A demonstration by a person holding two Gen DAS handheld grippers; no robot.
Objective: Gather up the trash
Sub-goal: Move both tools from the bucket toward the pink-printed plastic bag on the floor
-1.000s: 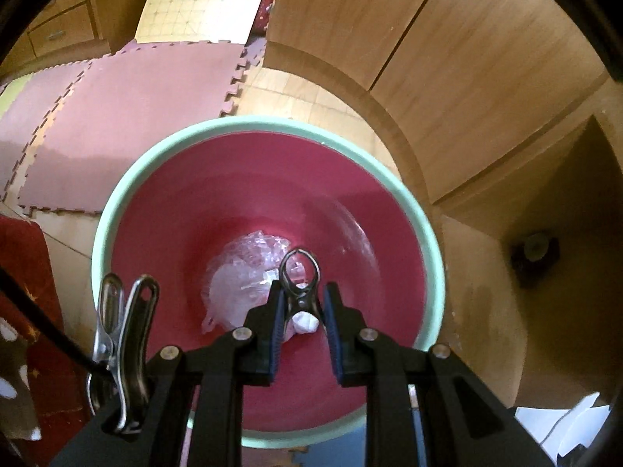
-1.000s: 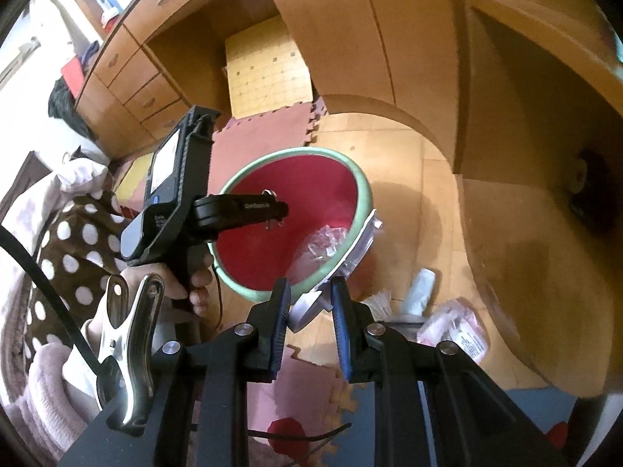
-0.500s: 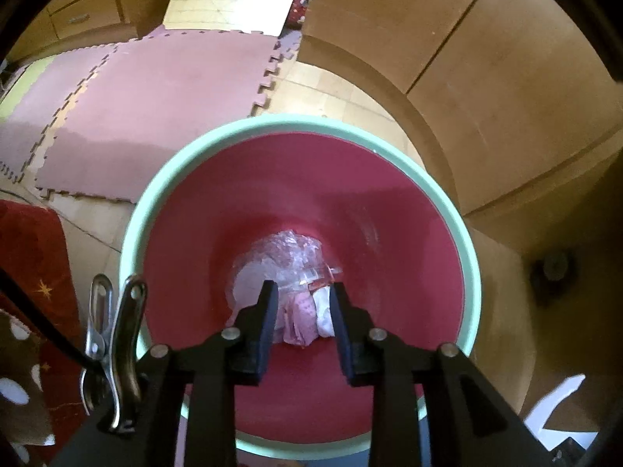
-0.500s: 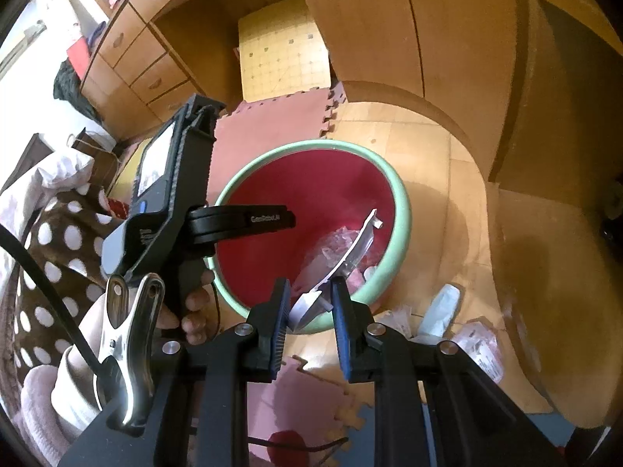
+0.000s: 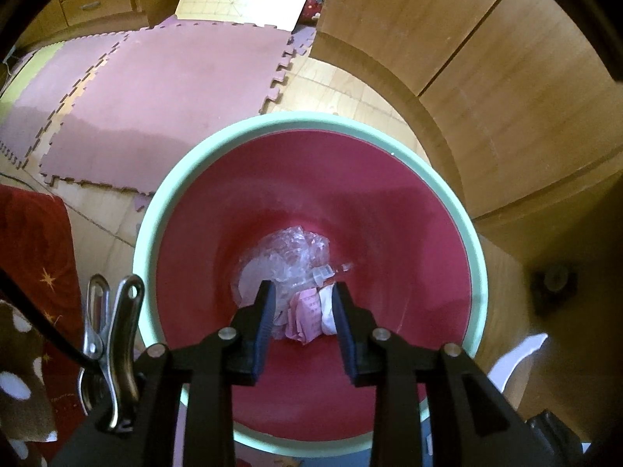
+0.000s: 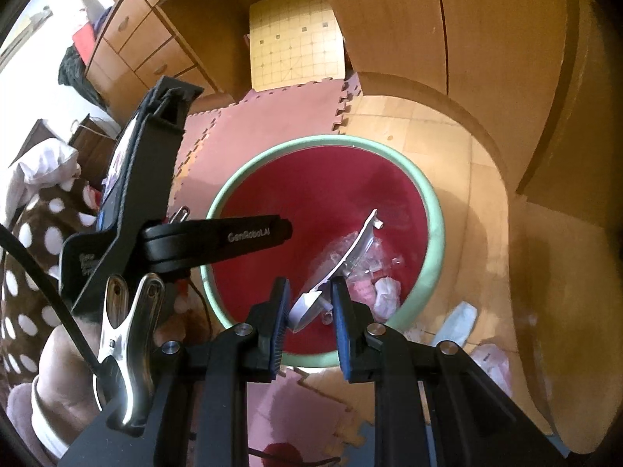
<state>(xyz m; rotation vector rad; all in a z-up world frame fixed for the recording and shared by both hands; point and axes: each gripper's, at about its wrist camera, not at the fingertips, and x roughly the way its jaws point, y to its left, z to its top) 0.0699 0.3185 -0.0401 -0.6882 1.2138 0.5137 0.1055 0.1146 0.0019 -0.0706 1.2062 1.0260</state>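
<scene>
A red bin with a pale green rim (image 5: 218, 144) (image 6: 432, 210) stands on the wood floor. Crumpled clear plastic (image 5: 288, 253) and pink and white wrappers (image 5: 307, 311) lie at its bottom. My left gripper (image 5: 303, 292) hangs over the bin mouth, open and empty; in the right wrist view its fingers (image 6: 249, 233) reach over the bin's left side. My right gripper (image 6: 309, 292) is above the bin's near rim, with a curved white plastic strip (image 6: 342, 257) between its jaws, slanting up over the bin.
Pink foam puzzle mats (image 5: 163, 89) cover the floor beyond the bin. Curved wooden cabinets (image 5: 486, 70) stand to the right. More wrappers (image 6: 459, 319) (image 6: 490, 362) lie on the floor right of the bin. A person in polka-dot clothing (image 6: 35, 233) is at left.
My left gripper let a small metal clip and wrapper fall into the bin and opened wider. My right gripper carried the white strip from beside the bin to over its mouth.
</scene>
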